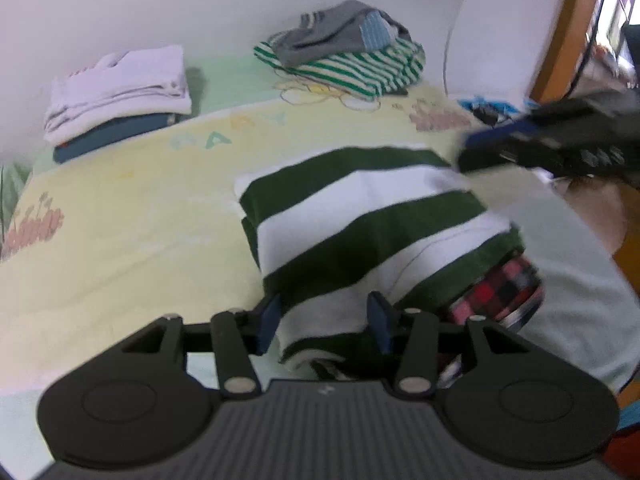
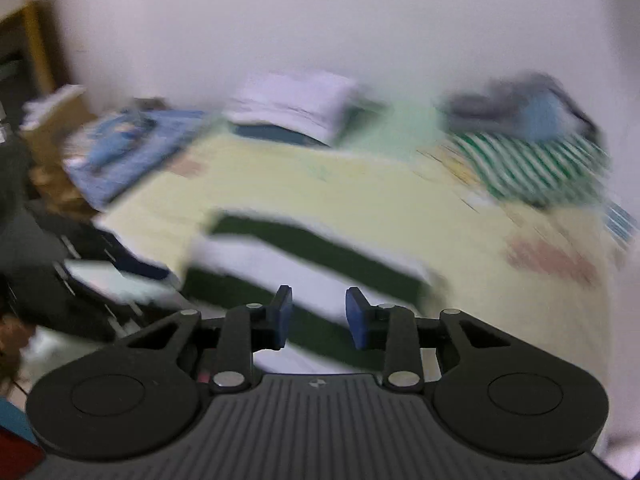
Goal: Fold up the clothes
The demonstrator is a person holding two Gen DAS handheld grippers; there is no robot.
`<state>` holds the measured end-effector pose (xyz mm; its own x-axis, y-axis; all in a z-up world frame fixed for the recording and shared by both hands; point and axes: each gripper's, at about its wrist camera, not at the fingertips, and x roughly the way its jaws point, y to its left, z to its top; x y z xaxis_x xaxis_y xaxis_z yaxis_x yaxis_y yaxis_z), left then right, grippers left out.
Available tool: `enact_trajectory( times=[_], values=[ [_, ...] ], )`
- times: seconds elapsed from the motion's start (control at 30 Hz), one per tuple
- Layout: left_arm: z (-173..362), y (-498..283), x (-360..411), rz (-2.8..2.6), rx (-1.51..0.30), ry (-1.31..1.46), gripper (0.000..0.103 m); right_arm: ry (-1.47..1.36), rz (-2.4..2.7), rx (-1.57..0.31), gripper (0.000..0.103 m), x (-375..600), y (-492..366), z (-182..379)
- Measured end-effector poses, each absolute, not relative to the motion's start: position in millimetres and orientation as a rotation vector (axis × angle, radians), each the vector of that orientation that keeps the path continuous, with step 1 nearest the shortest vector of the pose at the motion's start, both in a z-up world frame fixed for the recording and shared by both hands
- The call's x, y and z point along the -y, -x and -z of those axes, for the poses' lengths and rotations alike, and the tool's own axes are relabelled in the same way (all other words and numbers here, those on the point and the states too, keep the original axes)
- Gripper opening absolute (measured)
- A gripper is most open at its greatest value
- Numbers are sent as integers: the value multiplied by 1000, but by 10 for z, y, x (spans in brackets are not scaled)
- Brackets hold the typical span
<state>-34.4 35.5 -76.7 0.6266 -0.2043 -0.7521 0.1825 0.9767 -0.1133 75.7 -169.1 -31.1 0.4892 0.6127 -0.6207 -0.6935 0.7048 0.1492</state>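
Observation:
A folded shirt with broad dark green and white stripes lies on a pale yellow blanket. A red plaid cloth sticks out from under its near right end. My left gripper is open over the shirt's near left corner, and white cloth shows in the gap between its blue pads. My right gripper is open over the same shirt with nothing clamped; that view is motion-blurred. From the left wrist it shows as a blurred black and blue shape at the shirt's far right corner, with a hand behind it.
A folded white stack on a blue garment sits at the back left by the wall. A loose pile of grey and green-striped clothes sits at the back middle. A wooden frame rises at the right. A blue patterned item lies beyond the blanket's left edge.

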Motion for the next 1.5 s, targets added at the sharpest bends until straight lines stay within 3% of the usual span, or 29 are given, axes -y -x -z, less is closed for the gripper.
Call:
enact_trajectory(
  times=[0.13, 0.37, 0.5, 0.63, 0.8, 0.93, 1.13, 1.37, 1.4, 1.43, 1.5],
  values=[
    [772, 436, -390, 220, -871, 101, 55, 266, -935, -678, 34, 1010, -977, 344],
    [924, 503, -339, 189, -875, 106, 55, 568, -953, -773, 33, 189, -1170, 810],
    [979, 476, -291, 205, -881, 103, 60, 476, -902, -798, 34, 186, -1322, 1018],
    [879, 518, -398, 220, -877, 102, 62, 241, -893, -802, 33, 556, -1352, 701],
    [802, 564, -703, 193, -887, 186, 68, -76, -683, -839, 55, 1835, -1292, 406],
    [830, 465, -810, 198, -917, 233, 69, -180, -546, -970, 56, 2575, -1020, 576],
    [928, 280, -798, 236, -985, 288, 72, -325, -514, -987, 56, 2646, -810, 842],
    [1024, 148, -740, 265, -1006, 322, 74, -230, -492, -1036, 58, 2389, -939, 1006],
    [1025, 142, -737, 264, -1001, 327, 73, -241, -499, -1046, 53, 2387, -933, 1024],
    [1027, 135, -734, 263, -997, 332, 67, -242, -505, -1040, 35, 2382, -909, 1007],
    [999, 149, -720, 273, -983, 331, 55, -229, -514, -1008, 21, 2365, -844, 936]
  ],
)
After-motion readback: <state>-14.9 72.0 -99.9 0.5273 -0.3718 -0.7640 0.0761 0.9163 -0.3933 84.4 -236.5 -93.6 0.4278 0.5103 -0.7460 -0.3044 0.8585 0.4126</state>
